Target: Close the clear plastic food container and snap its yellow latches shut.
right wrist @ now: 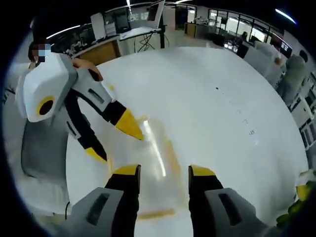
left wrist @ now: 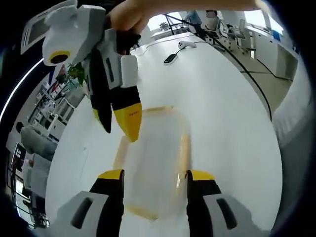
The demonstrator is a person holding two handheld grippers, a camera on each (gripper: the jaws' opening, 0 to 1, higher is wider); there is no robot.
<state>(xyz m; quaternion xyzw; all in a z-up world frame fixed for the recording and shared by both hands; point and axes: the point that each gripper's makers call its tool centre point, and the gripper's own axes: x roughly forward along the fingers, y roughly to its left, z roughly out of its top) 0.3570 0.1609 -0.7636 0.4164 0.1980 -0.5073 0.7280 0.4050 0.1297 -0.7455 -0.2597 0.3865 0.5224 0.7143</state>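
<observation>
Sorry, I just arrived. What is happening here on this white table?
A person holds two grippers over a clear food container with yellow latches on a white table. The left gripper and right gripper both stand open around the container. Whether the latches are snapped shut is too blurred to tell.

A large white table (left wrist: 232,113) with a curved edge spans the foreground. In the left gripper view, a dark cable (left wrist: 247,59) runs across it toward small devices (left wrist: 170,58) near the far edge; beyond lie bright windows (left wrist: 256,17) and office desks (left wrist: 269,47). In the right gripper view, a wooden-fronted counter (right wrist: 101,52) carries monitors (right wrist: 121,22) under ceiling strip lights (right wrist: 286,15); glazed partitions (right wrist: 232,27) line the far wall.
</observation>
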